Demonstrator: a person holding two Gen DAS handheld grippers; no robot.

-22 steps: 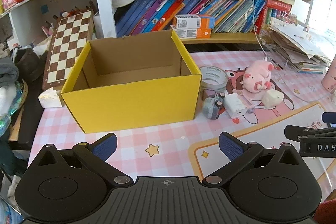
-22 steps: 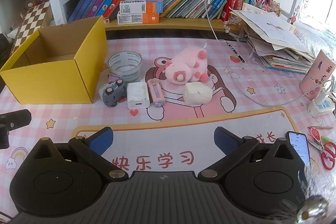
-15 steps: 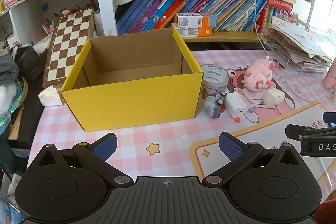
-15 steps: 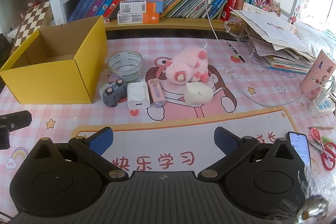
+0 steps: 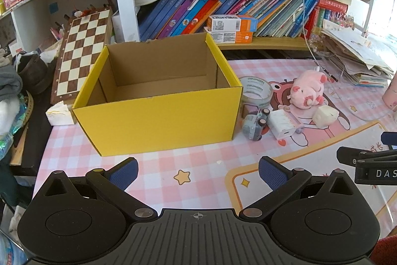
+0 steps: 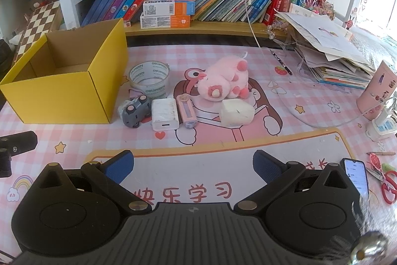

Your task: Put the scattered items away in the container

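Box [image 5: 158, 121] nearer left tongs [image 5: 197, 169]; boxes 1; toys 2

Cardboard box [image 6: 62, 91] at desk's [image 6: 310, 101] left edge; tape roll [image 6: 149, 81], toy car [image 6: 135, 111], charger [image 6: 165, 114] just right; plush pig [image 6: 223, 82] behind foam block [image 6: 237, 113].

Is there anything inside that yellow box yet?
No, in the left wrist view the yellow box shows only its bare cardboard floor, while the pink plush pig and tape roll sit outside on the table.
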